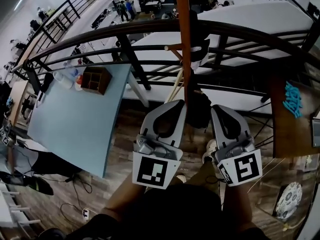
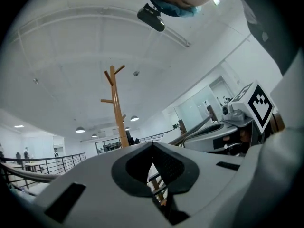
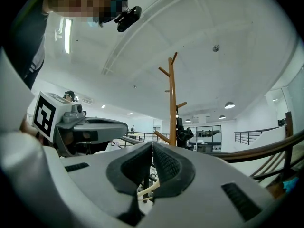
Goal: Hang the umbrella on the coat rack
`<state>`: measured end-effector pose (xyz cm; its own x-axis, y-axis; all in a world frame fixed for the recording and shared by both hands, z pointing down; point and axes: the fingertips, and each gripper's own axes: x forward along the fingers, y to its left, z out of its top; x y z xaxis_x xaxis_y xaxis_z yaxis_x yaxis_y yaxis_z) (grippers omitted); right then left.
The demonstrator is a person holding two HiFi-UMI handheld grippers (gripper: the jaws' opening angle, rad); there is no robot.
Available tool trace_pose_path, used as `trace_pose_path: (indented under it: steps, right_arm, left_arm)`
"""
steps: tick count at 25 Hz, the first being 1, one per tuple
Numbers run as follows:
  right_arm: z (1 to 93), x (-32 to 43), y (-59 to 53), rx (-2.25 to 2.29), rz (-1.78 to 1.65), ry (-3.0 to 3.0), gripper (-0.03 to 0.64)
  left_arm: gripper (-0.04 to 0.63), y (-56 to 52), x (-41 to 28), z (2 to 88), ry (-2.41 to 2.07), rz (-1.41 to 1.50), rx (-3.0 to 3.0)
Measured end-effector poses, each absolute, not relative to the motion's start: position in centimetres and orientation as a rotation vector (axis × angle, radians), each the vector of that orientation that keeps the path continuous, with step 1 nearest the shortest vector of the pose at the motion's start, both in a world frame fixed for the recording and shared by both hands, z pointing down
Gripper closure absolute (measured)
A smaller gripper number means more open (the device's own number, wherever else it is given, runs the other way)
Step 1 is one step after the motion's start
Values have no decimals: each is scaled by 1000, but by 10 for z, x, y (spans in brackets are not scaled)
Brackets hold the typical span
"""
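Wooden coat rack (image 1: 183, 44): I saw its pole stand at twelve o'clock from my two grippers in the head view, with the top cut off by the frame edge. Both gripper views showed the whole crown and its pegs.
Umbrella (image 3: 183, 133): a dark bundle hung close against the pole, at three o'clock of it in the right gripper view. Its lower end was hidden behind my own jaw housing, and I could not make out which peg carried it.
Left gripper (image 1: 177, 103): its jaws were clenched tip to tip with nothing between them. Through the slit under the tips I caught only a sliver of the rack's legs.
Right gripper (image 1: 216, 107): its jaws were clenched as well, and empty. Pale wooden legs showed through the gap beneath its pads.
Pair: the grippers sat side by side, short of the rack and touching nothing.
Railing (image 1: 125, 31): dark curved bars ran behind the rack from nine o'clock round to three o'clock.
Blue table (image 1: 75, 124): it lay at ten o'clock of the left gripper. A small wooden box (image 1: 96, 79) stood at its far end, and the pale items beside the box were too small for me to name.
Teal object (image 1: 292, 100): it lay at three o'clock on a brown surface that the frame cut off, and I could not tell what it was.
Plank floor (image 1: 115, 149): loose cables trailed across it at seven o'clock.
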<state>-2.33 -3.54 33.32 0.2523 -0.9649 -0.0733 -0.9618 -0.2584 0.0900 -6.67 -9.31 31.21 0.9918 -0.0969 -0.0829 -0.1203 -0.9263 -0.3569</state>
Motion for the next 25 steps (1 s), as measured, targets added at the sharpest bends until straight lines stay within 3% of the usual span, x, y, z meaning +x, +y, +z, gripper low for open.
trace_pose_path:
  steps: [25]
  right_arm:
    - [299, -100, -6, 2408, -317, -1810, 586]
  left_arm:
    - [581, -48, -116, 289, 8, 156, -2789]
